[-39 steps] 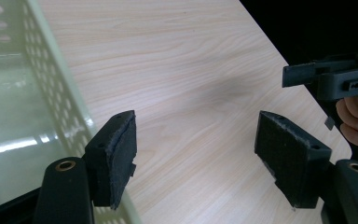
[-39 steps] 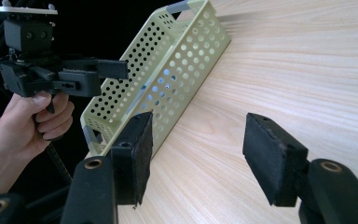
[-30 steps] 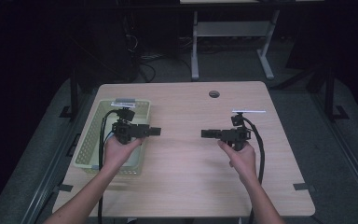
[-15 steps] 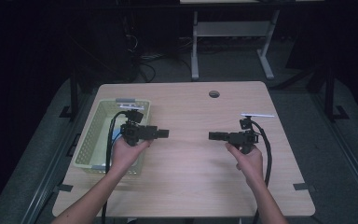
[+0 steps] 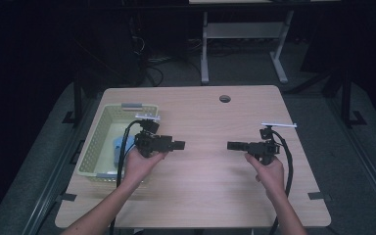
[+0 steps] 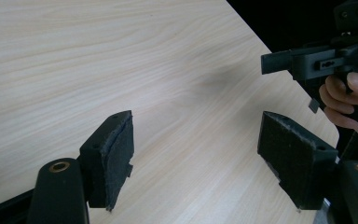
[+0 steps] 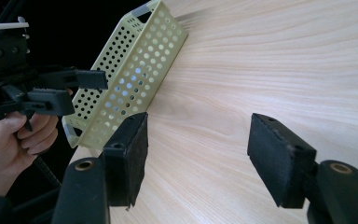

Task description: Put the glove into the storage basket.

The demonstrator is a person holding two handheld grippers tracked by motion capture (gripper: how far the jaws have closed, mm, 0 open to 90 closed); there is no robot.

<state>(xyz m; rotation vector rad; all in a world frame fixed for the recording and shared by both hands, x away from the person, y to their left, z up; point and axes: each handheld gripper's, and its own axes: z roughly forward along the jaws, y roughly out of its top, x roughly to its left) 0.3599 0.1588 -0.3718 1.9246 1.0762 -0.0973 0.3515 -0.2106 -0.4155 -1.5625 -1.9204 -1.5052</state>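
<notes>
Facing each other over bare table [image 5: 200,191], both grippers' fingers stand apart, empty; left gripper [image 5: 176,145] hangs just beside the basket [image 5: 94,142], right gripper [image 5: 233,145] well apart from it.

Overhead forward-down view; two low gripper views facing across the shared table [image 5: 215,196].

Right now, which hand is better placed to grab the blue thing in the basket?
Left. The left gripper hovers at the basket's near side, the blue object just behind it, fingers open. The right gripper, also open, sits across the table.
</notes>
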